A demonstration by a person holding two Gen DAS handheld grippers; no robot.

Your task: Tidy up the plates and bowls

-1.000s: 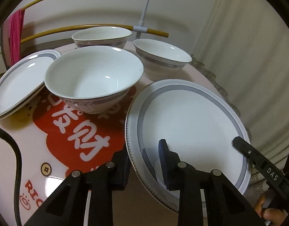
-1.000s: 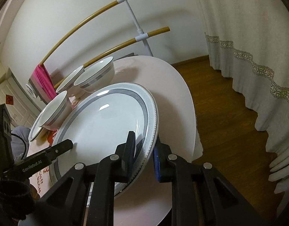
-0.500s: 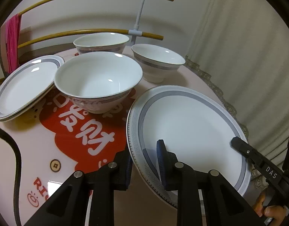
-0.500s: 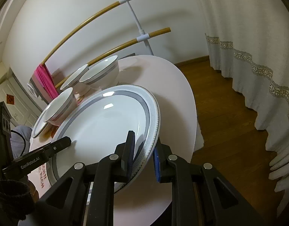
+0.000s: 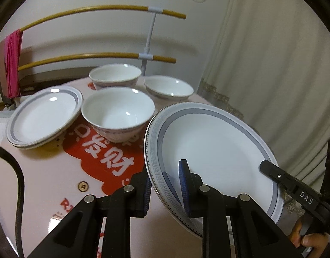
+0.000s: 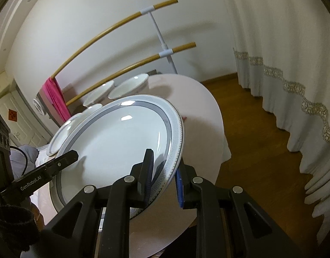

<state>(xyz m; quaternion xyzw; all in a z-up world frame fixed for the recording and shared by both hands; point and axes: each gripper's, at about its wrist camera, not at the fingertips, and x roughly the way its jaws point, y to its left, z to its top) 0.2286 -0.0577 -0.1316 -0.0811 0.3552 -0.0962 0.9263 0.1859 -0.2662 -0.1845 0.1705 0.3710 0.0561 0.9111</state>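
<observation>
- Spreading across the lower part of both views: a round worktop (image 5: pixel 42 185) under a pale cloth with a red printed panel of white characters.
- Hanging down the right side: a cream curtain (image 6: pixel 289 68) with a lace band, wooden floor (image 6: pixel 250 133) showing beneath it.
- Standing behind the worktop: a drying rack (image 5: pixel 151 32) with two bamboo rails, a pink cloth (image 5: pixel 13 64) draping over its left end.
- Tilting clear of the worktop at its near right: a large plate (image 5: pixel 214 152) with a grey band and key-pattern rim, gripped at two opposite edges.
- Clamping the plate's left rim: the left gripper (image 5: pixel 165 185), one blue pad under the rim, the other on the plate's face.
- Clamping the plate's right rim: the right gripper (image 6: pixel 162 178), grasping it the same way; a person's fingers (image 5: pixel 311 239) showing behind its body.
- Resting at the worktop's far left: a stack of smaller plates (image 5: pixel 44 116) with the same grey band.
- Sitting just right of that stack: a white bowl (image 5: pixel 117 114), touching or nearly touching the stack's rim.
- Sitting further back, side by side: a second bowl (image 5: pixel 115 77) and a shallower third bowl (image 5: pixel 168 88).
</observation>
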